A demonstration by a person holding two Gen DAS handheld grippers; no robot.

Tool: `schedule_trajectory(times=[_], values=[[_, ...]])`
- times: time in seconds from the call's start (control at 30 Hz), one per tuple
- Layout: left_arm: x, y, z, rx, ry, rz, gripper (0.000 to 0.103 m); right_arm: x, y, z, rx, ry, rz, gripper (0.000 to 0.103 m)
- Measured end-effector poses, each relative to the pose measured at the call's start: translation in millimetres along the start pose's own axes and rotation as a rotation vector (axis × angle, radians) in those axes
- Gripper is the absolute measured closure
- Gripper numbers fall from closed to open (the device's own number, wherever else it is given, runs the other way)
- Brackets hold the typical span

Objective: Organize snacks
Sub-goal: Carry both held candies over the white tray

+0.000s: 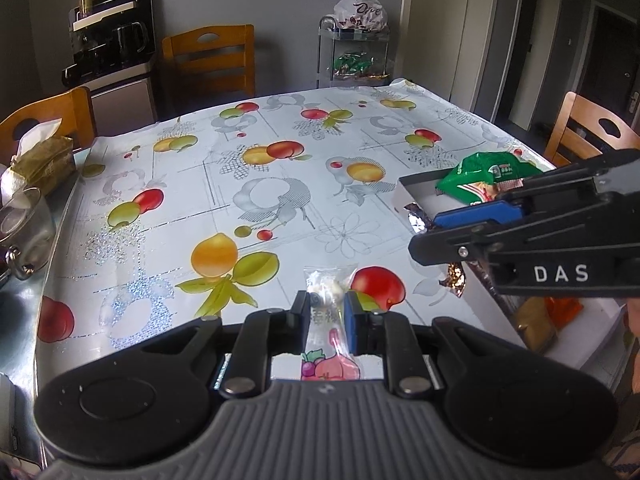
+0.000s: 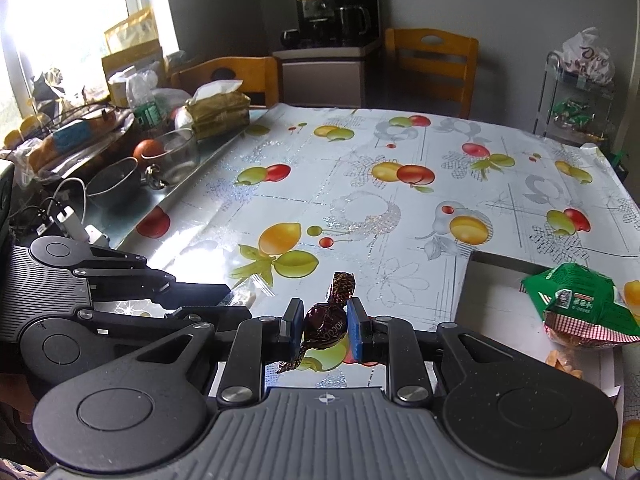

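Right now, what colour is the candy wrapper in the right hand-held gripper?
Dark brown, shiny candy wrapper; clearest in the right wrist view.

We see a fruit-print tablecloth (image 2: 400,200) over the table | wooden chairs (image 2: 434,64) at the far side | coffee machine (image 2: 336,8) far back | tissue pack (image 2: 218,110), glass bowl (image 2: 176,154) and metal bowl (image 2: 114,178) along the left

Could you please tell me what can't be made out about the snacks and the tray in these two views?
- Left wrist view: the right gripper covers the white tray and part of the green snack bag.
- Right wrist view: the picture's edge cuts off the tray's near end; orange packets stay unidentifiable.
- Clear candy packet: print too small.
- Brown chocolate: wrapper lettering partly hidden by pads.
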State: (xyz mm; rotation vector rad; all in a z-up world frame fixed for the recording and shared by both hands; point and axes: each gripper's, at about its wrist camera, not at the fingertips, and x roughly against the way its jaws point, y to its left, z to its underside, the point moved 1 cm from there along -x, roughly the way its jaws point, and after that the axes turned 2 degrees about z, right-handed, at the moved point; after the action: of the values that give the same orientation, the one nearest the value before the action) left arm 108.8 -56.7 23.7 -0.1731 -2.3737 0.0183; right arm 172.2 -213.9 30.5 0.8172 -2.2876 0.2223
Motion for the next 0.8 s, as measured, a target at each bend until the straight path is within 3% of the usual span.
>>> schedule_trajectory(times=[0.8], values=[[3,-17,-14,-0.013,-0.032,0.013,0.089,19,-13,-1,-0.008,-0.035,0.020,0.078]])
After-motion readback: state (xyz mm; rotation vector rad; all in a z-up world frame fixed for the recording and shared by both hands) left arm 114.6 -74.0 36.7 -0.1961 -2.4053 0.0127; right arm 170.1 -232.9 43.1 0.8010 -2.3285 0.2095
